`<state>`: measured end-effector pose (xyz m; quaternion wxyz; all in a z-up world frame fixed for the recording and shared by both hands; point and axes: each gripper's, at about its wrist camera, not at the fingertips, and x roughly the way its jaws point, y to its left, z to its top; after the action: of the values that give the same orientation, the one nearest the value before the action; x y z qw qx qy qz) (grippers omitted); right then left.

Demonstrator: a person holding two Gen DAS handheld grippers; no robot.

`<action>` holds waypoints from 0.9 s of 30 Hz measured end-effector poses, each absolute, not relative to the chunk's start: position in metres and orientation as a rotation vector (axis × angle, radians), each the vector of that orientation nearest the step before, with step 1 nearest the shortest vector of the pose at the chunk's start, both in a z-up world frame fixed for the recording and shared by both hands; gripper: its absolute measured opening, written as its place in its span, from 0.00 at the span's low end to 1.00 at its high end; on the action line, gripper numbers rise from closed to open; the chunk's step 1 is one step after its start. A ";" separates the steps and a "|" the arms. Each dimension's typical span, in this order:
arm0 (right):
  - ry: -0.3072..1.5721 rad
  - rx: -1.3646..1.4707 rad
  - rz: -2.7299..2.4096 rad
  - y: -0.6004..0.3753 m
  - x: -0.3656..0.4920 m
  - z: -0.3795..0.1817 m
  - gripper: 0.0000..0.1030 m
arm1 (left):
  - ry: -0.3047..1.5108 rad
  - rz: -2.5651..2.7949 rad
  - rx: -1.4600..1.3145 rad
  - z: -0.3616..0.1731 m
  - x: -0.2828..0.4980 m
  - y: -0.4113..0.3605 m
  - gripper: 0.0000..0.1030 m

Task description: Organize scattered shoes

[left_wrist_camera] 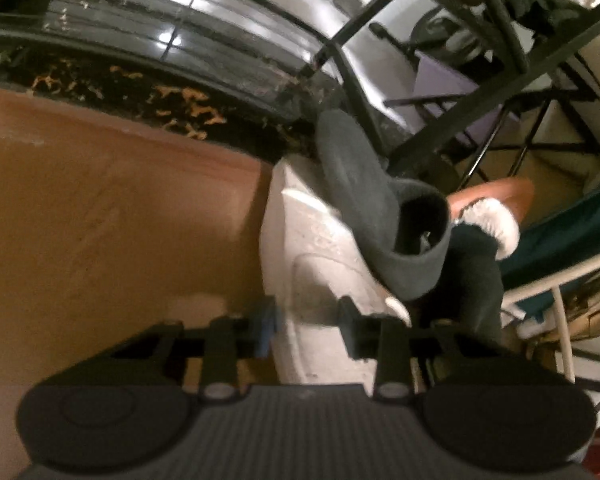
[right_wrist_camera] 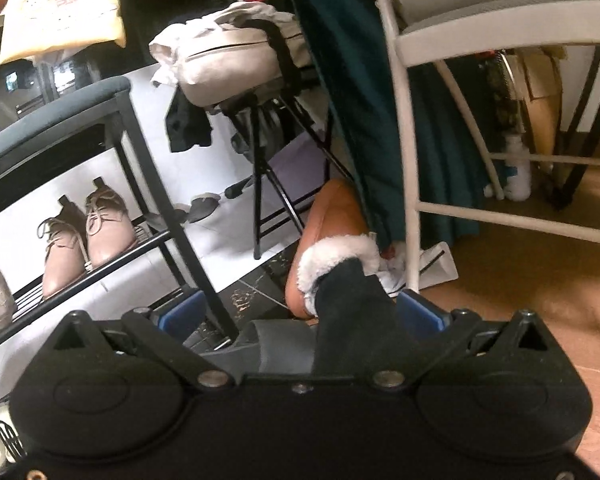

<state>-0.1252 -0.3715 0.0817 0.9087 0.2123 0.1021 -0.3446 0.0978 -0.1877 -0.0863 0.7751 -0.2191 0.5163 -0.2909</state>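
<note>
Left wrist view: the left tongs (left_wrist_camera: pixel 306 330) are clamped on a white chunky-soled sneaker (left_wrist_camera: pixel 320 256) above the brown tiled floor (left_wrist_camera: pixel 100 208), with a grey slip-on slipper (left_wrist_camera: pixel 380 208) touching it. Right wrist view: the right tongs (right_wrist_camera: pixel 298 316) grip a black suede boot with white fleece lining (right_wrist_camera: pixel 352 284) beside a tan leather shoe (right_wrist_camera: pixel 332 216); beige lace-up shoes (right_wrist_camera: pixel 88 232) sit on the black metal shoe rack (right_wrist_camera: pixel 148 184).
</note>
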 end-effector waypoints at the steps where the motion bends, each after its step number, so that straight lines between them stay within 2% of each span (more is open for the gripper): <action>1: 0.201 0.437 -0.699 -0.369 -0.126 0.085 1.00 | 1.144 -0.631 -0.503 -0.089 0.099 -0.187 0.49; 2: 0.191 0.435 -0.688 -0.366 -0.126 0.088 1.00 | 1.169 -0.633 -0.516 -0.091 0.100 -0.189 0.61; 3: 0.179 0.429 -0.678 -0.364 -0.127 0.090 1.00 | 1.210 -0.639 -0.525 -0.096 0.100 -0.193 0.79; 4: 0.159 0.413 -0.666 -0.362 -0.129 0.095 1.00 | 1.240 -0.647 -0.526 -0.100 0.098 -0.197 0.82; 7: 0.142 0.385 -0.662 -0.362 -0.133 0.100 1.00 | 1.235 -0.659 -0.533 -0.104 0.090 -0.207 0.83; 9: 0.147 0.394 -0.664 -0.366 -0.133 0.100 1.00 | 1.236 -0.653 -0.557 -0.106 0.090 -0.211 0.83; 11: 0.159 0.406 -0.681 -0.371 -0.133 0.098 1.00 | 1.240 -0.654 -0.579 -0.108 0.092 -0.217 0.75; 14: 0.179 0.419 -0.697 -0.378 -0.132 0.095 1.00 | 1.238 -0.652 -0.592 -0.107 0.094 -0.223 0.71; 16: 0.182 0.427 -0.706 -0.381 -0.133 0.095 1.00 | 1.230 -0.654 -0.614 -0.107 0.094 -0.217 0.61; 18: 0.178 0.429 -0.711 -0.383 -0.133 0.094 1.00 | 1.202 -0.658 -0.617 -0.105 0.094 -0.207 0.56; 27: 0.182 0.409 -0.648 -0.363 -0.128 0.099 1.00 | 1.101 -0.631 -0.468 -0.081 0.088 -0.148 0.49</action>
<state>-0.1277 -0.3629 0.0988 0.9235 0.1993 0.0885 -0.3157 0.0876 -0.1481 -0.0811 0.7799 -0.2167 0.5093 -0.2922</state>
